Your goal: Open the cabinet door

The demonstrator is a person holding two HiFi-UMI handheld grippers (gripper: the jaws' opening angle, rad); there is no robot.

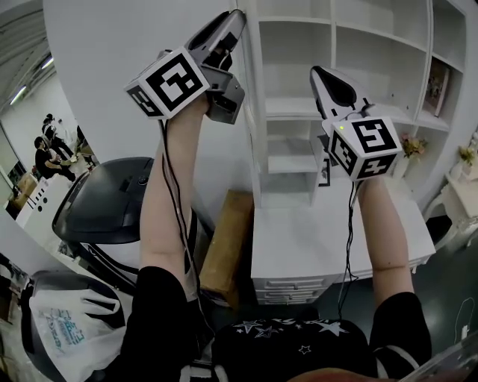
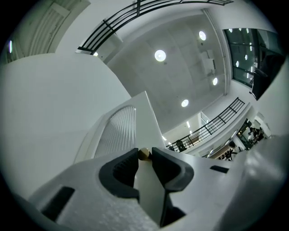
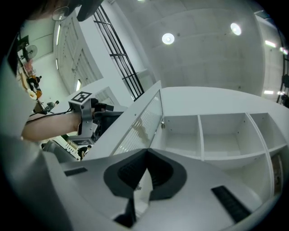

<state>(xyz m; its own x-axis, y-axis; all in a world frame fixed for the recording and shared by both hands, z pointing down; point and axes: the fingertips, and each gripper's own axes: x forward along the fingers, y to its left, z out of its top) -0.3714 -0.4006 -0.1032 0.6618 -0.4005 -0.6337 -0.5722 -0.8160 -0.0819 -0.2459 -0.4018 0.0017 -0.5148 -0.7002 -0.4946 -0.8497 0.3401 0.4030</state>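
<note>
One cabinet door [image 3: 135, 122], free edge clear of shelves [image 3: 221, 135]

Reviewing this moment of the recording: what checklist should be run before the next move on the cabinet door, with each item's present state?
1. Left gripper grips the small brass-coloured knob: ok, both pads press it.
2. White cabinet door with ribbed panel is off its frame: ok, it stands swung out.
3. Right gripper is out of the way: ok, jaws together, empty, apart from the door.
4. White shelves behind the door are bare: ok, nothing to knock.
5. Room for more swing above the dark grey rounded object: cannot tell.
</note>
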